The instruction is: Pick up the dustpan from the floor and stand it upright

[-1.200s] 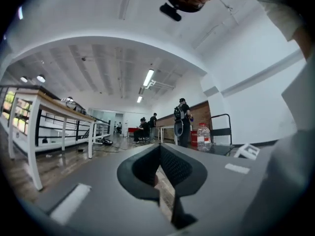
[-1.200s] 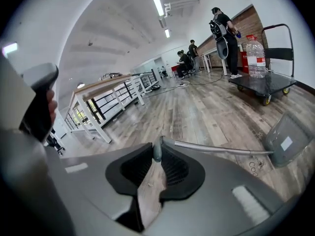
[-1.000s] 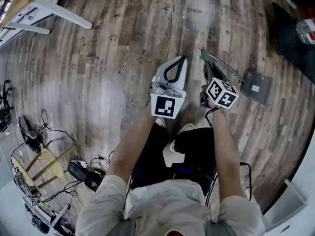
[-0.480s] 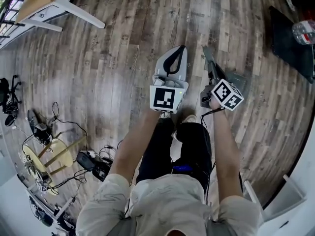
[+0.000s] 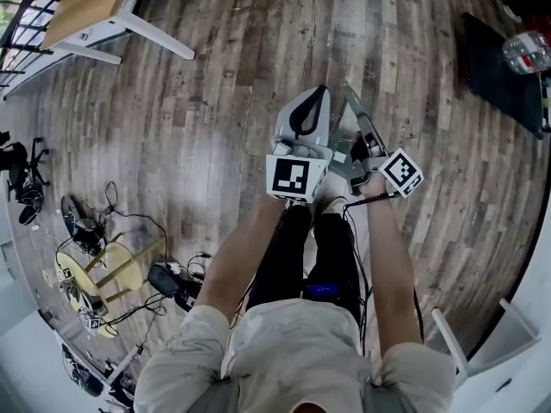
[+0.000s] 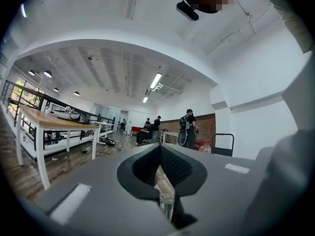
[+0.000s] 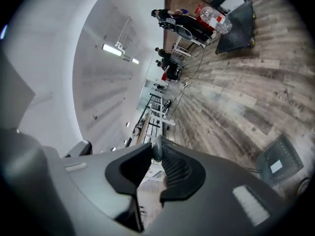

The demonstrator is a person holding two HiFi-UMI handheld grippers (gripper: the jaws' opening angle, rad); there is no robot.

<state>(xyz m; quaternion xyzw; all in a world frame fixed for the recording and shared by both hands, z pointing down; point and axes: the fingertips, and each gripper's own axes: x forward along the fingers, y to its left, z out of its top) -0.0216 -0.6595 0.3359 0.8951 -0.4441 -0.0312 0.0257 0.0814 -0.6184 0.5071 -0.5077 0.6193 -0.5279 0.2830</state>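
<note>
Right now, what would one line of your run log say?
left gripper: shut, empty | right gripper: shut on dustpan handle | pan: at lower end, contact with floor unclear

A table point(image 5: 86, 7) stands upper left on the plank floor point(image 5: 215, 76), a round stool point(image 5: 79, 284) lower left, a black mat point(image 5: 504, 76) right.

In the right gripper view the dustpan point(image 7: 278, 163) is partly covered by the body of the right gripper point(image 7: 156, 157), and of its handle only a rounded end is seen between the pads. In the head view the table point(image 5: 95, 3) at far left and the bottle point(image 5: 527, 52) at far right are cut off by the edge. The people point(image 6: 189, 127) far off are too small to be made out.
</note>
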